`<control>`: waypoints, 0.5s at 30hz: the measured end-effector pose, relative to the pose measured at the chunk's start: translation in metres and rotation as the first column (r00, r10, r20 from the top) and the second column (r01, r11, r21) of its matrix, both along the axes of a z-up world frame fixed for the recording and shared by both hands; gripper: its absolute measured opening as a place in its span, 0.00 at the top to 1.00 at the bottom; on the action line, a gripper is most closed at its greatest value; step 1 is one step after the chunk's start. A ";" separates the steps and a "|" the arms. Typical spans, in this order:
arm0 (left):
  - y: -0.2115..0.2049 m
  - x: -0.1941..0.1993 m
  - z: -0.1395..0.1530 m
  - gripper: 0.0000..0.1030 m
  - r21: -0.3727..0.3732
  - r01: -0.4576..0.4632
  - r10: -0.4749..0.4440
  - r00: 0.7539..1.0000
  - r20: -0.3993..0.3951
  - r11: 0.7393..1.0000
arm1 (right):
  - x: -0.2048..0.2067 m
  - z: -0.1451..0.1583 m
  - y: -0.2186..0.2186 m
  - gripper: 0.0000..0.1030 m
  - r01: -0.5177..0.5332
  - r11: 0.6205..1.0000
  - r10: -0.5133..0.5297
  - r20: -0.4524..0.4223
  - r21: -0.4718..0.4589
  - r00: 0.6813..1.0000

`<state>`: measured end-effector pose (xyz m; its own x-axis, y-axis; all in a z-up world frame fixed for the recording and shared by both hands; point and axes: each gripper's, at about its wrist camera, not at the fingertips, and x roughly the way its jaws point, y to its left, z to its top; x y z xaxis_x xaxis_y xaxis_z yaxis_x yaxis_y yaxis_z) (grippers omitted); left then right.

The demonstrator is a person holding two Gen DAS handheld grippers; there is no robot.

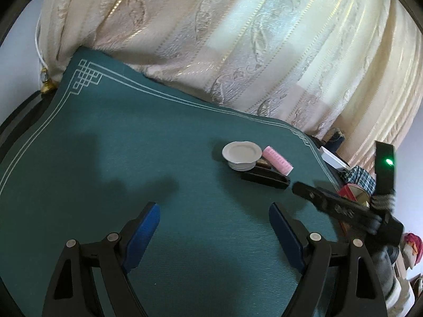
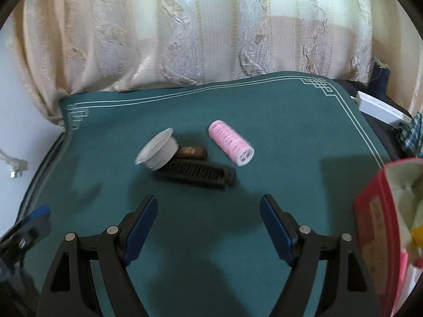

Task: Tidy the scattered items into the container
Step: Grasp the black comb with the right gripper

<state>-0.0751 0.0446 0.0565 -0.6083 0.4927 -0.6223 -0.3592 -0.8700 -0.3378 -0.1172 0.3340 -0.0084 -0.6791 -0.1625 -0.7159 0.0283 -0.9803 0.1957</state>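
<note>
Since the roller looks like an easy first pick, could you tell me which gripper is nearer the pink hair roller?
Right. The right gripper hangs open just short of the pink hair roller, almost facing it. The left gripper is open too, farther back, with the roller ahead to its right.

Domestic room: patterned cream curtain (image 2: 201, 31) hangs behind a table under a green cloth (image 2: 290, 121) with white border.

both wrist views look down across the green mat (image 1: 137, 137) toward the curtain (image 2: 201, 31) (left one tilted)
</note>
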 end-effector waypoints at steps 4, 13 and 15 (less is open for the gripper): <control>-0.004 -0.001 -0.003 0.16 0.002 -0.018 0.018 1.000 0.008 1.000 | -0.026 -0.012 0.006 0.20 0.027 0.999 -0.026 0.046 -0.023 0.999; -0.009 -0.003 -0.002 0.16 0.016 -0.035 0.034 0.999 0.009 0.999 | -0.052 -0.021 -0.003 0.20 -0.067 0.997 0.070 0.093 -0.035 0.993; -0.010 -0.003 -0.003 0.16 0.017 -0.037 0.036 0.999 0.011 0.999 | -0.048 -0.022 -0.009 0.20 -0.119 0.991 0.125 0.112 -0.054 0.986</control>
